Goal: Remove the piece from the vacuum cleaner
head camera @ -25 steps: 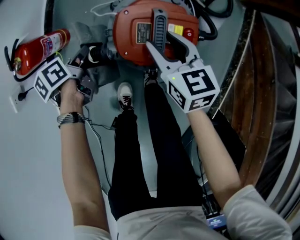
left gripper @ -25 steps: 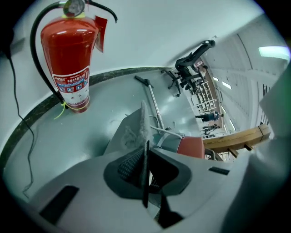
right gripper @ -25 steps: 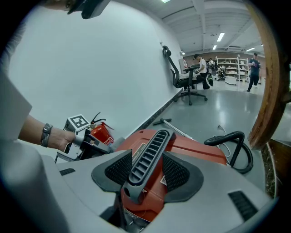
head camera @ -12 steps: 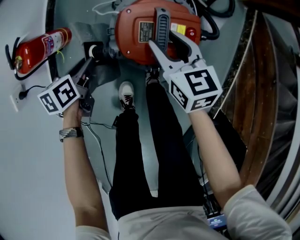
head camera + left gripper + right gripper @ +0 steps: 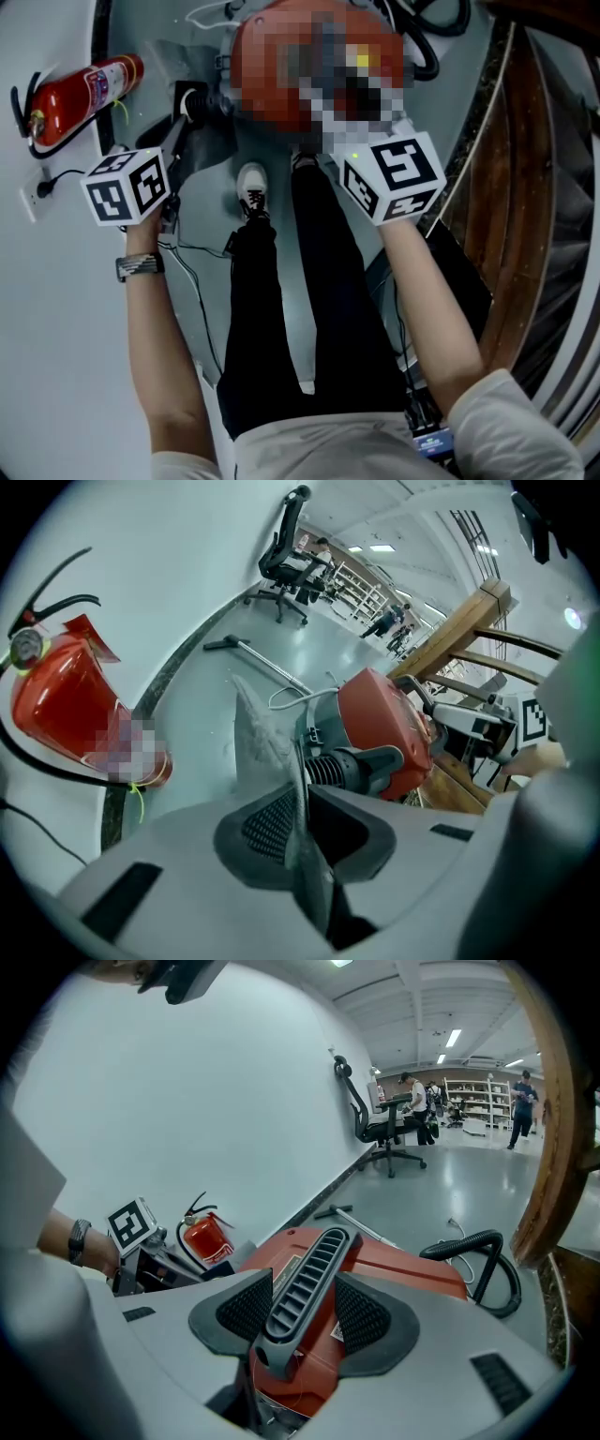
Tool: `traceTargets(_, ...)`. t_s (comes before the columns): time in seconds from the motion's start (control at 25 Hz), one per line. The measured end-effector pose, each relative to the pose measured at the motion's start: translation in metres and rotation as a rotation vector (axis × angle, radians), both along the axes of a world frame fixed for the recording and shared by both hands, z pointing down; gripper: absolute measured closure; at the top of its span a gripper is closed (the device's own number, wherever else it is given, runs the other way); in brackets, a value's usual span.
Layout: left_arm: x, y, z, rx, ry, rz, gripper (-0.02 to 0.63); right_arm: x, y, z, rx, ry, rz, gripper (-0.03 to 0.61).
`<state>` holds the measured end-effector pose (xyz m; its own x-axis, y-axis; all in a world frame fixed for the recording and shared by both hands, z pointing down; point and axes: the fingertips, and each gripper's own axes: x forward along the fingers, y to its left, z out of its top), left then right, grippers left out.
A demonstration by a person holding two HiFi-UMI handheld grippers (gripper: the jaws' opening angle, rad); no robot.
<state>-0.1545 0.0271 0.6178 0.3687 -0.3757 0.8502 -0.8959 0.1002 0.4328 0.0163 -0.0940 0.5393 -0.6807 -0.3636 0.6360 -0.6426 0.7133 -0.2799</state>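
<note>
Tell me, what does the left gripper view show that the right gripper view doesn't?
Only the left gripper view shows the left gripper pinching a grey fabric piece; its jaws have just been closing. The vacuum's ribbed hose socket sits just behind. Only the right gripper view shows the right gripper clamped on the black handle, plus a looped black hose. Both show the red vacuum cleaner, the fire extinguisher by the wall and a distant office chair.
</note>
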Motion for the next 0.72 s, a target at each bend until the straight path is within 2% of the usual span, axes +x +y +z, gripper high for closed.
traceTargets(0.16, -0.0026, -0.0016, -0.0008, -0.011, -0.06, 0.068, 0.58, -0.0006, -0.0002, 0.0002, -0.005, 0.005, -0.011, 0.373)
traceTargets(0.28, -0.0027, -0.0009, -0.001, -0.039, -0.092, 0.063, 0.58, -0.0001, 0.0, 0.0, -0.002, 0.012, -0.014, 0.371)
traceTargets(0.48, -0.0028, -0.0001, -0.0032, -0.061, -0.203, 0.033, 0.583, -0.0004, 0.0002, -0.0004, -0.001, 0.017, -0.016, 0.371)
traceTargets(0.72, -0.004, 0.0, -0.0038, -0.043, -0.202, 0.045, 0.583, -0.0008, -0.0003, -0.0004, 0.005, 0.022, -0.022, 0.368)
